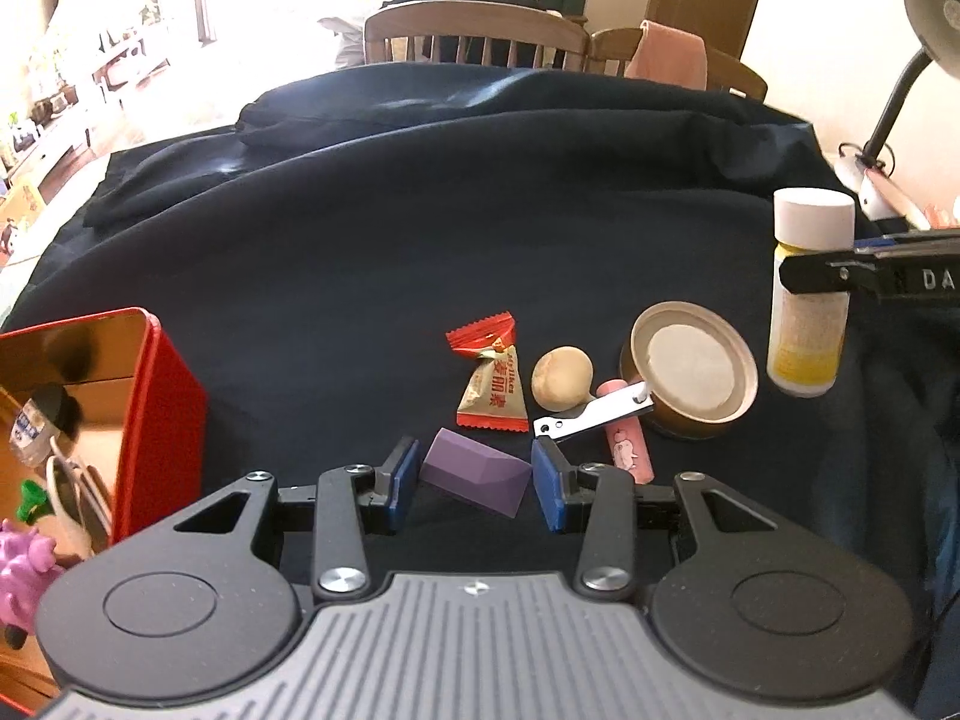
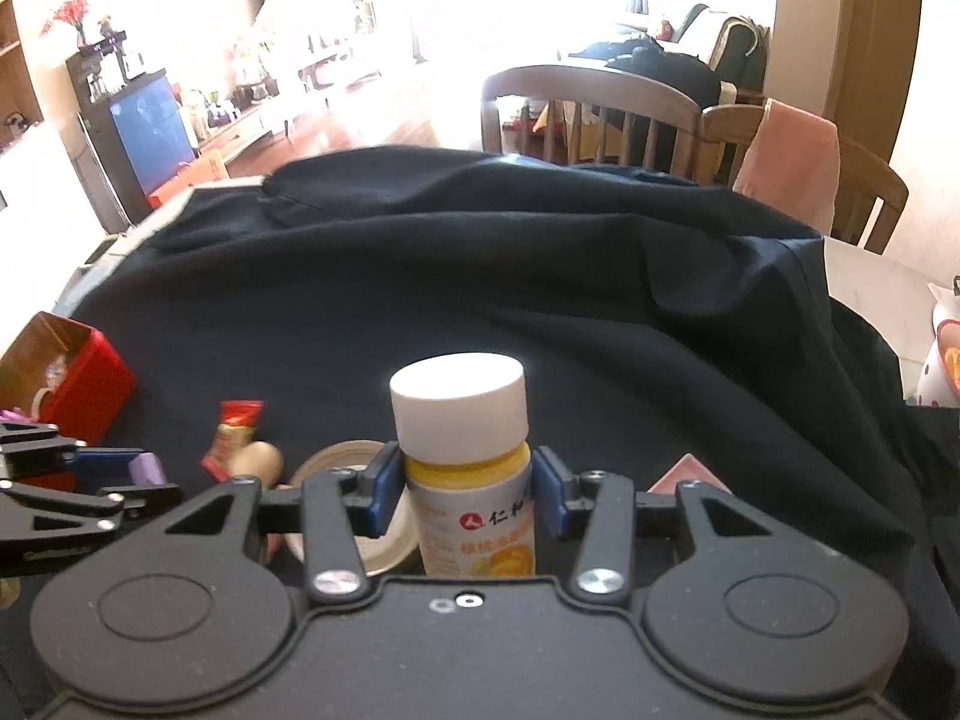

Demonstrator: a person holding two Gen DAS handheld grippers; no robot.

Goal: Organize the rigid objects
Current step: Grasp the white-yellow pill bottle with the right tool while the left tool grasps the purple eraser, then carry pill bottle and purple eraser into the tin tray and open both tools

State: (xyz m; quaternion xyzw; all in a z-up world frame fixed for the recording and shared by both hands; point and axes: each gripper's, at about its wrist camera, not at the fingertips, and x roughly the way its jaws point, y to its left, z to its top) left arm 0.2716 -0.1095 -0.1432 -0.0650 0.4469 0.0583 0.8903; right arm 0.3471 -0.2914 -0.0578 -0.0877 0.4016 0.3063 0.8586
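Purple block, red tin – gold inside – navy cloth, yellow bottle with white cap.

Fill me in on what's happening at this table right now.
A person with a gripper in each hand is sorting small items on a dark cloth. The left gripper has its fingers on either side of a purple block. The right gripper holds a white-capped yellow bottle upright. A candy, a round beige piece, nail clippers and a tin lid lie on the cloth. The red tin on the left already holds a few things.
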